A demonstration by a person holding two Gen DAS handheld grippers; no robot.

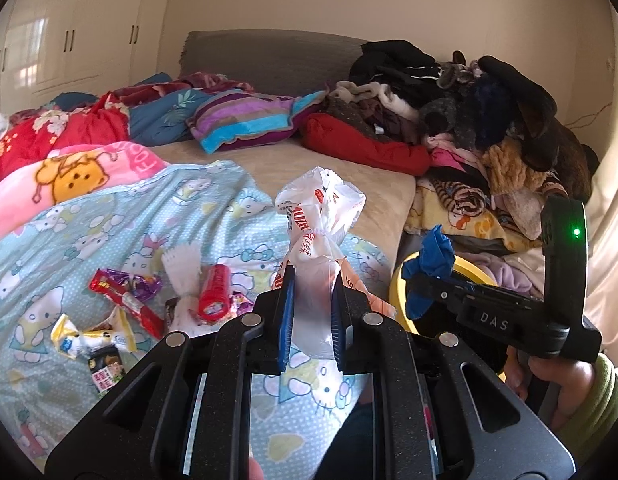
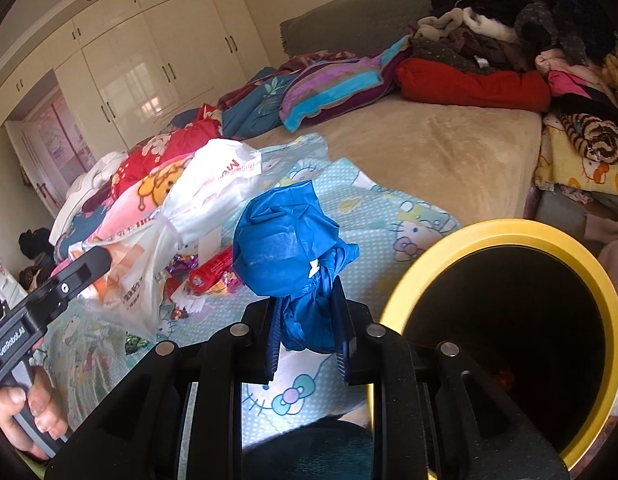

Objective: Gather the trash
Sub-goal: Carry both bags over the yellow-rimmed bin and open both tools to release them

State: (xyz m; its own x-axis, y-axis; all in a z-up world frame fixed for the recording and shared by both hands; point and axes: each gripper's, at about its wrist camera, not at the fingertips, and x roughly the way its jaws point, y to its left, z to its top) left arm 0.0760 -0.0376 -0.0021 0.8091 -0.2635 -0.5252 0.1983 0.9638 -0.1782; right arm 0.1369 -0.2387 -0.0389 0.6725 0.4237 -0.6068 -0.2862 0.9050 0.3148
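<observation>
My left gripper (image 1: 312, 280) is shut on a knotted white plastic bag (image 1: 319, 216), held above the Hello Kitty blanket (image 1: 109, 232); the bag also shows in the right wrist view (image 2: 205, 196). My right gripper (image 2: 307, 292) is shut on a crumpled blue bag (image 2: 285, 236), held beside the yellow-rimmed trash bin (image 2: 505, 232); this bag (image 1: 431, 260) and the bin (image 1: 401, 280) show at the right of the left wrist view. Several snack wrappers lie on the blanket: a red packet (image 1: 215, 294), a red bar wrapper (image 1: 125, 296), a yellow wrapper (image 1: 91, 336) and a white tissue (image 1: 183, 272).
A large heap of clothes (image 1: 489, 120) fills the bed's right side. A striped pillow (image 1: 249, 120) and red and pink quilts (image 1: 69, 152) lie at the back left. Bare beige sheet (image 2: 429, 152) spans the middle. White wardrobes (image 2: 149, 64) stand behind.
</observation>
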